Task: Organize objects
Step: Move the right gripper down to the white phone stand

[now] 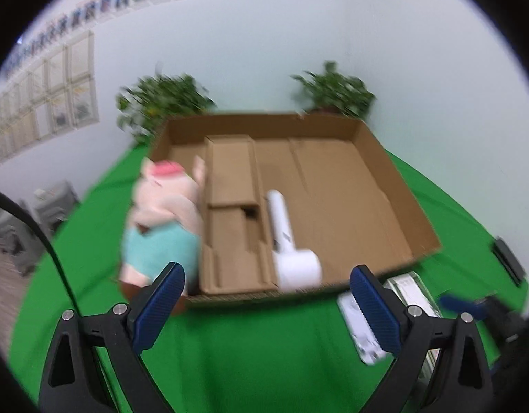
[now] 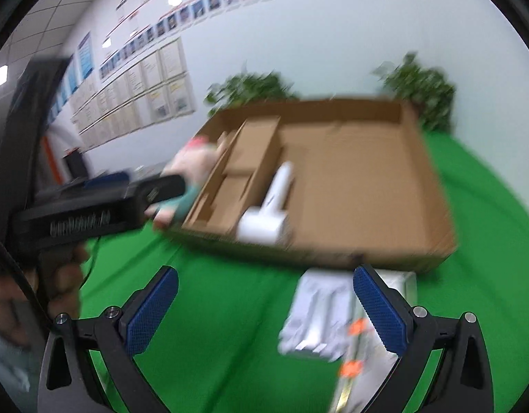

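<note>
The left tool (image 1: 266, 296), with its blue ribbed pads on black arms, stands wide open and nothing is between its two fingers. The right tool (image 2: 264, 297) looks the same and is also spread wide, holding nothing.

On the surface covered with bright green cloth (image 1: 250, 351) lies a wide, shallow brown cardboard box (image 1: 395, 172) with low walls. Inside it, near its left side, sits a long folded cardboard insert (image 1: 230, 186). To the left of this insert, at the left wall of the box, rests a pink plush pig toy with a turquoise lower part (image 1: 164, 213). Just right of the insert lies a white plastic device with a long handle and a thick round head (image 1: 288, 251), the head toward the near wall of the box.

Outside the box, on the cloth in front of its near right corner, lie a flat white packet with grey print (image 2: 316, 313) and, beside it, a clear packet with orange marks (image 2: 354, 347); the pictures are blurred, so their contents cannot be told. In the right wrist view the right finger of the right tool is over these packets. In the same view a hand (image 2: 63, 275) grasps the black handle of the left tool at the left edge.

Two green leafy plants (image 1: 333, 89) stand behind the box by the pale wall.
</note>
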A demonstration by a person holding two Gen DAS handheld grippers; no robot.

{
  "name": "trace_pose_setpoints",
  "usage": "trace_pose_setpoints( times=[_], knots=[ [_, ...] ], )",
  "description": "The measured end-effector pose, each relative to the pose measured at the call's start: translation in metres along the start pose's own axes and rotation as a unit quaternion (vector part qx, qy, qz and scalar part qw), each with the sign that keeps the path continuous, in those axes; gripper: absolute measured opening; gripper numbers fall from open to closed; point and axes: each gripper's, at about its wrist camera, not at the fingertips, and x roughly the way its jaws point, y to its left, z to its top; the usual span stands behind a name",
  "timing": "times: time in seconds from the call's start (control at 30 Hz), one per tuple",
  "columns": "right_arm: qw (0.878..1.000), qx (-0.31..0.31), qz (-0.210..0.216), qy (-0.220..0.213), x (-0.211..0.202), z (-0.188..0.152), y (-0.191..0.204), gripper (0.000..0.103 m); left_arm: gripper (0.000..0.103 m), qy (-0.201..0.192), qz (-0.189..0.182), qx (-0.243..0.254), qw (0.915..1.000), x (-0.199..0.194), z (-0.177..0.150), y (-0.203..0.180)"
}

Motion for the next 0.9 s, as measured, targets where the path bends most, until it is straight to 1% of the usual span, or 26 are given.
trace_pose_setpoints(
  times=[0.03,0.13,0.23,0.3,0.43,0.57,0.63,0.77,0.8,0.83,0.87,0.9],
  knots=[
    [1.000,0.011,0.012,0.017,0.009,-0.006,0.000,0.102,0.097,0.013,-0.023,-0.004,0.9996,0.007,-0.004,0.000],
    [0.996,0.049,0.045,0.061,0.034,-0.018,-0.003,0.102,0.097,0.046,-0.041,-0.012,0.9980,0.025,-0.012,-0.001],
    [0.994,0.060,0.043,0.078,0.047,-0.023,-0.009,0.102,0.097,0.059,-0.049,-0.009,0.9970,0.035,-0.020,-0.003],
    [0.992,0.070,0.029,0.097,0.055,-0.028,-0.017,0.102,0.097,0.066,-0.049,-0.011,0.9965,0.040,-0.026,-0.003],
    [0.994,0.051,-0.037,0.094,0.056,-0.030,-0.030,0.102,0.097,0.083,-0.060,-0.019,0.9945,0.048,-0.034,-0.002],
    [0.989,0.050,-0.094,0.098,0.056,-0.026,-0.053,0.102,0.097,0.087,-0.067,-0.017,0.9938,0.051,-0.035,-0.005],
    [0.989,0.046,-0.099,0.100,0.058,-0.024,-0.055,0.102,0.097,0.089,-0.071,-0.017,0.9934,0.053,-0.035,-0.006],
    [0.990,0.007,-0.095,0.104,0.065,-0.021,-0.035,0.102,0.097,0.095,-0.076,-0.022,0.9924,0.057,-0.035,-0.005],
    [0.990,0.003,-0.095,0.109,0.071,-0.021,-0.033,0.102,0.097,0.095,-0.073,-0.023,0.9925,0.057,-0.035,-0.005],
    [0.989,0.003,-0.097,0.112,0.073,-0.022,-0.032,0.102,0.097,0.094,-0.062,-0.021,0.9934,0.057,-0.036,-0.004],
    [0.988,0.003,-0.104,0.118,0.076,-0.022,-0.033,0.100,0.097,0.092,-0.057,-0.021,0.9939,0.057,-0.037,-0.003],
    [0.986,0.000,-0.112,0.127,0.080,-0.024,-0.034,0.091,0.096,0.090,-0.054,-0.021,0.9943,0.056,-0.037,-0.002]
  ],
)
